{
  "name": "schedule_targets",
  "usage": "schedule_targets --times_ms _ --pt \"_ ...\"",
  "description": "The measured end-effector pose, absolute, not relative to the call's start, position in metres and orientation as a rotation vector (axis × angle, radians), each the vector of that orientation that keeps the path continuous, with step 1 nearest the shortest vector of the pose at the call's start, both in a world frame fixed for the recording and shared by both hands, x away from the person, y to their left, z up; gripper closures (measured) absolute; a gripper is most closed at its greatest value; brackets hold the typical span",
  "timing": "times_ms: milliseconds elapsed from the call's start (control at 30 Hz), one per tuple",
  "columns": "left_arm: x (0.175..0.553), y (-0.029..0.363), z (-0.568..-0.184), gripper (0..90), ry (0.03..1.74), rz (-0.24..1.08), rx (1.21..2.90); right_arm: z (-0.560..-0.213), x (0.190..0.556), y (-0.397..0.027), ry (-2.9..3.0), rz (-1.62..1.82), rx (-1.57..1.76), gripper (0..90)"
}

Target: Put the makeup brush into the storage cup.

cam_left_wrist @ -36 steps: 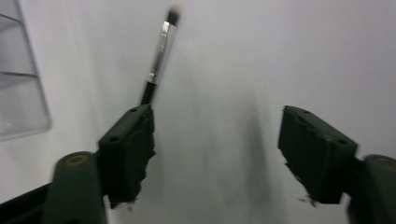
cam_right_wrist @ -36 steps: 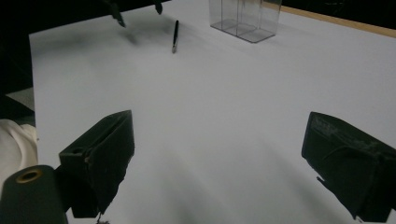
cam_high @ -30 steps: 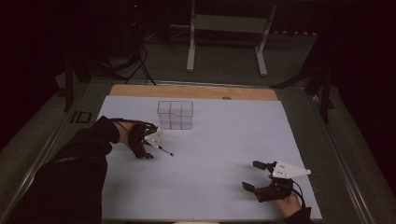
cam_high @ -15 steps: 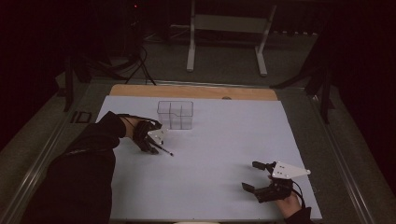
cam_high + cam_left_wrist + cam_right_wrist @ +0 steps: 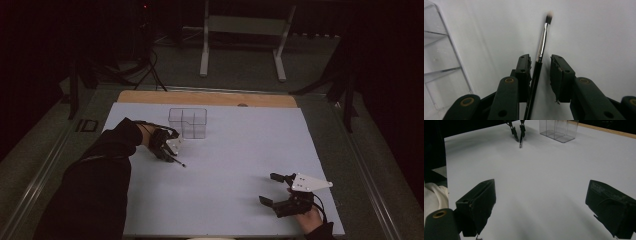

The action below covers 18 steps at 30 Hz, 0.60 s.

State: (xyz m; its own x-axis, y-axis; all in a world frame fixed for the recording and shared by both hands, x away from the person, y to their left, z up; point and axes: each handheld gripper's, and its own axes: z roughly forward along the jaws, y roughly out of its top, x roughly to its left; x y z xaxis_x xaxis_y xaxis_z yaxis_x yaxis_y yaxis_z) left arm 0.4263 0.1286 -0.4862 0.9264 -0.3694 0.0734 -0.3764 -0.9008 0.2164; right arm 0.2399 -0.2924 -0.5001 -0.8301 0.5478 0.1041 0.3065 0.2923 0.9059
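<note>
left gripper view: slim black-handled brush (image 5: 539, 53), silver ferrule, pale bristles, lies between the part-open left hand-held gripper (image 5: 541, 75).

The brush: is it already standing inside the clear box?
No, the brush lies on the white table between the left hand-held gripper's jaws, beside the clear box.

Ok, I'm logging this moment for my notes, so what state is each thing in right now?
Left gripper: jaws partly open around the brush handle, which touches one jaw with a gap to the other.
Makeup brush: lying between those jaws, bristle end pointing away from the gripper.
Right gripper: wide open, holding nothing, low over the white table.
Clear organiser: upright, its compartments look empty.
</note>
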Motion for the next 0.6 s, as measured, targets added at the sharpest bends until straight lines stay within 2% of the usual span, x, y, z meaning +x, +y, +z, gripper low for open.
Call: schedule_targets --times_ms 33,233,367,600 --pt "0.4265 0.1277 -0.4875 74.4 -0.569 0.044 2.860 -0.5000 0.2395 -0.2926 2.333 1.560 0.789 9.6" --pt "0.4283 0.1218 -0.4925 76.4 -0.612 0.007 2.885 -0.5001 0.2391 -0.2926 2.335 1.554 0.789 9.6" --pt "0.4284 0.1212 -0.4933 81.2 -0.608 -0.026 2.891 -0.5000 0.2384 -0.2931 2.334 1.555 0.792 9.7" --pt "0.4283 0.1200 -0.4921 84.9 -0.622 -0.028 2.896 -0.4998 0.2377 -0.2939 2.333 1.553 0.793 9.7"
